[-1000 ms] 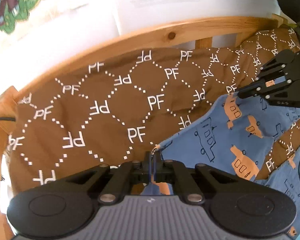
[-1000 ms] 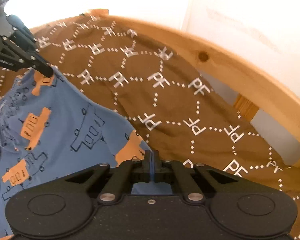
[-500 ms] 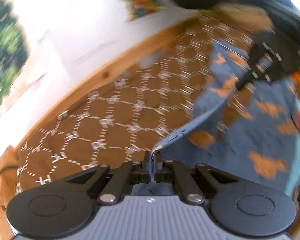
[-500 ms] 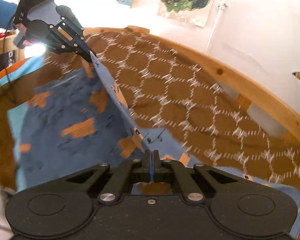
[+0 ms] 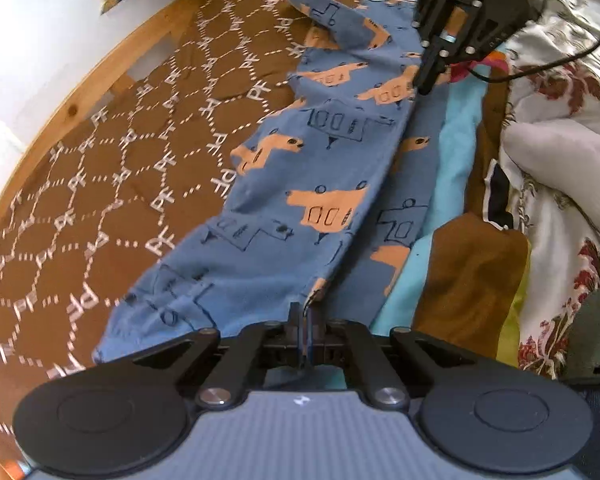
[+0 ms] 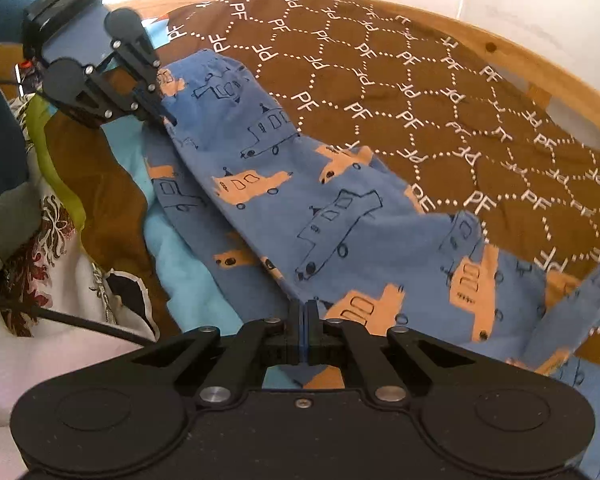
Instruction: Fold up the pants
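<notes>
The blue pants point(image 5: 320, 160) with orange and outlined vehicle prints lie lengthwise on the brown bed cover, one layer folded over the other. My left gripper point(image 5: 306, 312) is shut on the pants' edge at one end. My right gripper point(image 6: 303, 306) is shut on the same edge of the pants point(image 6: 340, 220) at the other end. The taut fold line runs straight between them. Each gripper shows in the other's view: the right gripper point(image 5: 424, 88) at top right, the left gripper point(image 6: 170, 120) at upper left. A loose part of the pants point(image 6: 580, 304) hangs raised at the right.
A brown cover point(image 5: 100, 200) printed with "PF" spans the bed, bounded by a wooden rail point(image 5: 100, 68). Beside the pants lie a turquoise cloth point(image 5: 456, 136), floral fabric point(image 5: 560, 80) and a person's foot in a white sock point(image 5: 560, 160). A black cable point(image 6: 80, 322) crosses the floral fabric.
Both grippers swept sideways and down, carrying the pants' edge away from the wooden rail toward the turquoise cloth. The left gripper rolled. The pants now lie doubled over.
</notes>
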A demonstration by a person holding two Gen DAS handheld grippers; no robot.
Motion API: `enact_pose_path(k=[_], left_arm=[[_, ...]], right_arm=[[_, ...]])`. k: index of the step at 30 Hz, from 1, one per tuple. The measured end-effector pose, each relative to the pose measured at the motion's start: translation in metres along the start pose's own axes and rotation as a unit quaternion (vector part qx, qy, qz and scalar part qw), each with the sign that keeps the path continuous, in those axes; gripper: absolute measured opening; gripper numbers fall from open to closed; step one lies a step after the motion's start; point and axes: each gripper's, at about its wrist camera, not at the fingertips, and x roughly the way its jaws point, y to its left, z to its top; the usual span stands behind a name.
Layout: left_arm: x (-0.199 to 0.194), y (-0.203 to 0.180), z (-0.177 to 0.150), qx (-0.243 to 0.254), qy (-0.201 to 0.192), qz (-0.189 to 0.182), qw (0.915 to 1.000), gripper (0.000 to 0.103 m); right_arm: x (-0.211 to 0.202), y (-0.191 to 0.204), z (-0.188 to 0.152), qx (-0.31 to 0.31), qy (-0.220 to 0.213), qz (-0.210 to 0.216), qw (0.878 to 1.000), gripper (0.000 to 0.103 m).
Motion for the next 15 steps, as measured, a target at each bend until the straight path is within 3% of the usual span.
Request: enact_pose_path(k=[6, 15], left_arm=[[0.001, -0.003, -0.014, -0.016, 0.002, 0.013, 0.9998, 0.002], [0.002, 0.002, -0.019, -0.021, 0.01, -0.005, 0.9997, 0.002]], right_arm=[[-0.001, 0.0, -0.003, 0.0, -0.001, 0.004, 1.0, 0.0], [0.0, 0.004, -0.011, 0.0, 0.015, 0.016, 1.0, 0.0]])
